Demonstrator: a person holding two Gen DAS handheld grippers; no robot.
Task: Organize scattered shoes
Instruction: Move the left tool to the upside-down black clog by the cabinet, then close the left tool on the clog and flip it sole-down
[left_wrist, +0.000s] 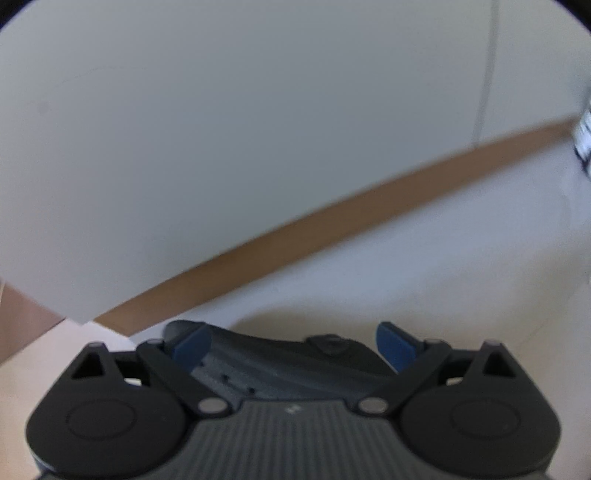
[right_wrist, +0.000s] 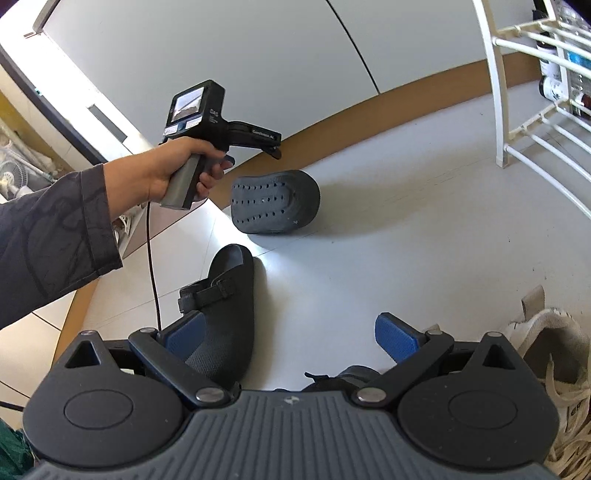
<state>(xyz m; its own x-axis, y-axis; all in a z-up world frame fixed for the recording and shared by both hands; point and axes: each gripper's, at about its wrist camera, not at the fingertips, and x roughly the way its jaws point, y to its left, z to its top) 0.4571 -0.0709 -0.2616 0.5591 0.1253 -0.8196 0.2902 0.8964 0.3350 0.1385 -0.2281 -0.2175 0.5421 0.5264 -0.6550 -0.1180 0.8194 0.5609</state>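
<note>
While both jaws stand apart and empty, left gripper (left_wrist: 293, 345) hovers above a dark clog (left_wrist: 280, 369). Right gripper (right_wrist: 291, 338) hangs over another (right_wrist: 221, 321), lower left; the strap may snag.

Left wrist view: low, close, facing wall (left_wrist: 221, 129). Right wrist view: higher, angled downward. Shared: brown baseboard (left_wrist: 332, 218).

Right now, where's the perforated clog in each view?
Left wrist: clog at bottom centre, between the open left gripper's fingers.
Right wrist: clog near centre, under the left gripper.
Shared landmark: the brown baseboard behind it.
</note>
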